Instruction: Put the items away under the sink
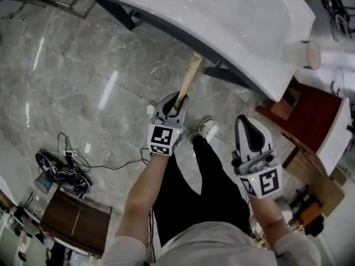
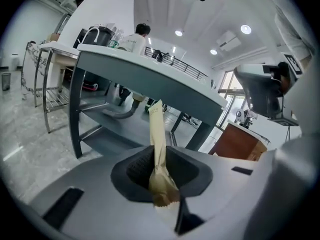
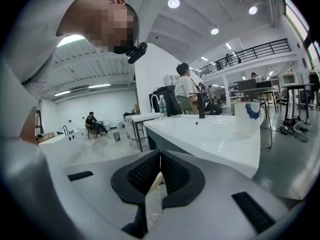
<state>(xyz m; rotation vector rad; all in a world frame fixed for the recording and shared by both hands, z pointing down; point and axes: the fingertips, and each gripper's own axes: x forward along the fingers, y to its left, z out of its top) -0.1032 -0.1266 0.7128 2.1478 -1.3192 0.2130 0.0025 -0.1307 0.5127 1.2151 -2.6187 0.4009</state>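
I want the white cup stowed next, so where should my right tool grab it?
Probably across the plain round wall of the cup, about mid-height, coming in level from the front edge of the sink: it stands upright near that rim's corner, with nothing crowding it. The right tool has its jaws together, so open them first.

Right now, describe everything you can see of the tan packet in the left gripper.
The packet is long, narrow and flat, and it looks like tan kraft paper. Its near end is crimped with a zigzag edge, and the body is creased just above the grip. The left gripper clamps that lower end between its dark ribbed pads. The rest sticks out past the jaws, tilted slightly, toward the underside of the white sink. There is small print near the far tip, too small to read. Nothing else visibly touches it.
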